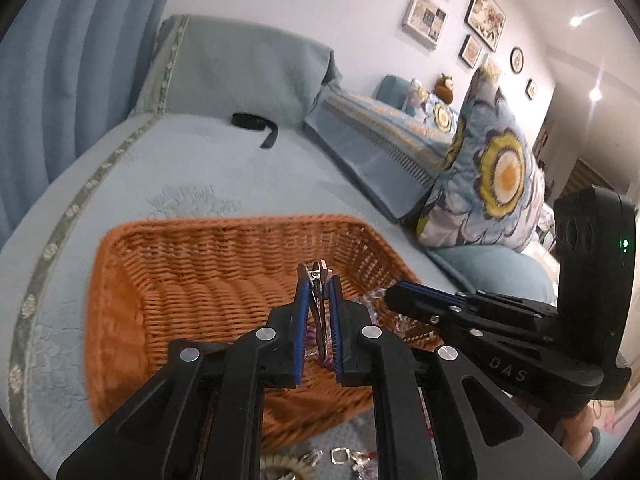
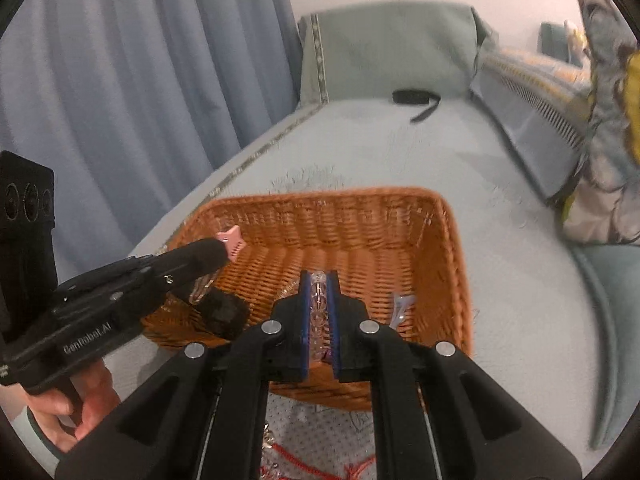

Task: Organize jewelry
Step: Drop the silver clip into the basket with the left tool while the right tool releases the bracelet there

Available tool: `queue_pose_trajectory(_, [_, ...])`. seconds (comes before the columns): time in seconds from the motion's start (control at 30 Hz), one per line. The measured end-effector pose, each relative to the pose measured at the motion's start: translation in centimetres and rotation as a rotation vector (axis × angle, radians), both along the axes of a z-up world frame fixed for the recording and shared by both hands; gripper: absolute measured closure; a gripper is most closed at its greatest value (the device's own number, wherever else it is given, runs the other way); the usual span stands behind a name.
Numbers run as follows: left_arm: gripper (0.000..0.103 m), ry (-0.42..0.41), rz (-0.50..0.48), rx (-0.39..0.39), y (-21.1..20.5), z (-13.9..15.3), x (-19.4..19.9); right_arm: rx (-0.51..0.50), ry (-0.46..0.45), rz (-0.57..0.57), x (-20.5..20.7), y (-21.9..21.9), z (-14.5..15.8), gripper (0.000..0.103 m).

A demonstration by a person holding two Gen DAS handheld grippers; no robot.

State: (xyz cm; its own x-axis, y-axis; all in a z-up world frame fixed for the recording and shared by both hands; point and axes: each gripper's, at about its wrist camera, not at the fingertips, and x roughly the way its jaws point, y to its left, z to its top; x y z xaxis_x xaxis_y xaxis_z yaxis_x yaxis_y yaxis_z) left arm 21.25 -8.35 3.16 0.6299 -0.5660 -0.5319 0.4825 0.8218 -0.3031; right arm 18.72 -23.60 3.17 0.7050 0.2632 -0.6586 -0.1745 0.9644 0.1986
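Carrying a hair clip (image 1: 316, 280) in the left gripper (image 1: 318, 280) and a clear bead bracelet (image 2: 319, 304) in the right gripper (image 2: 319, 280), both clamped tight over the wicker basket (image 2: 456, 248), we judge the sorting midway, with loose pieces (image 1: 340, 456) left beyond its near edge.

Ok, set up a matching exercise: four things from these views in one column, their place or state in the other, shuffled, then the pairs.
Things
1. pink hair clip
2. clear beaded bracelet
3. wicker basket
4. black band

Place or state
A. lying far back on the sofa seat, near the armrest
B. pinched in the left gripper
C. standing on the sofa seat below both grippers
D. clamped between the right gripper's blue pads

Pairs: 1-B, 2-D, 3-C, 4-A
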Motion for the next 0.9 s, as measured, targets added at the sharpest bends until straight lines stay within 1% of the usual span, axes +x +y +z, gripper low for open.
queue_pose_trajectory(0.17, [0.095,0.022,-0.021,0.033,-1.2,-1.8,0.5,-0.005,0.047,-0.037,1.0,-1.0,-1.9,0.097])
queue_pose_trajectory(0.33, [0.094,0.032,-0.038,0.053,-2.0,-2.6,0.6,-0.007,0.05,-0.052,1.0,-1.6,-2.2,0.097])
queue_pose_trajectory(0.4, [0.092,0.029,-0.04,0.053,-1.9,-2.5,0.3,0.006,0.05,-0.052,0.8,-1.8,-2.1,0.096])
queue_pose_trajectory(0.43, [0.087,0.022,-0.038,0.047,-1.8,-2.2,0.0,0.014,0.049,-0.055,0.6,-2.0,-1.9,0.096])
queue_pose_trajectory(0.47, [0.078,0.016,-0.038,0.039,-1.6,-2.0,-0.2,0.024,0.047,-0.057,0.5,-2.2,-1.7,0.096])
queue_pose_trajectory(0.57, [0.07,-0.017,-0.039,0.005,-0.4,-0.4,-1.9,0.067,0.024,-0.038,-1.0,-2.6,-0.8,0.096])
queue_pose_trajectory(0.6, [0.064,-0.041,-0.046,-0.013,0.2,0.5,-2.9,0.073,0.011,-0.034,-1.9,-2.6,-0.3,0.096])
queue_pose_trajectory(0.67, [0.057,-0.091,-0.053,-0.038,1.1,2.1,-4.9,0.081,-0.007,-0.028,-3.5,-2.7,0.4,0.096])
queue_pose_trajectory(0.7, [0.056,-0.12,-0.058,-0.045,1.7,3.0,-6.3,0.09,-0.017,-0.025,-4.5,-2.7,0.8,0.096])
queue_pose_trajectory(0.8, [0.056,-0.168,-0.06,-0.057,3.1,4.7,-9.4,0.113,-0.038,-0.017,-7.2,-2.7,1.5,0.096])
queue_pose_trajectory(0.87, [0.055,-0.178,-0.057,-0.067,4.0,5.2,-10.8,0.122,-0.044,-0.013,-8.8,-2.5,1.7,0.095])
queue_pose_trajectory(0.9, [0.055,-0.18,-0.054,-0.077,4.6,5.4,-11.7,0.122,-0.047,-0.01,-9.7,-2.3,1.8,0.093])
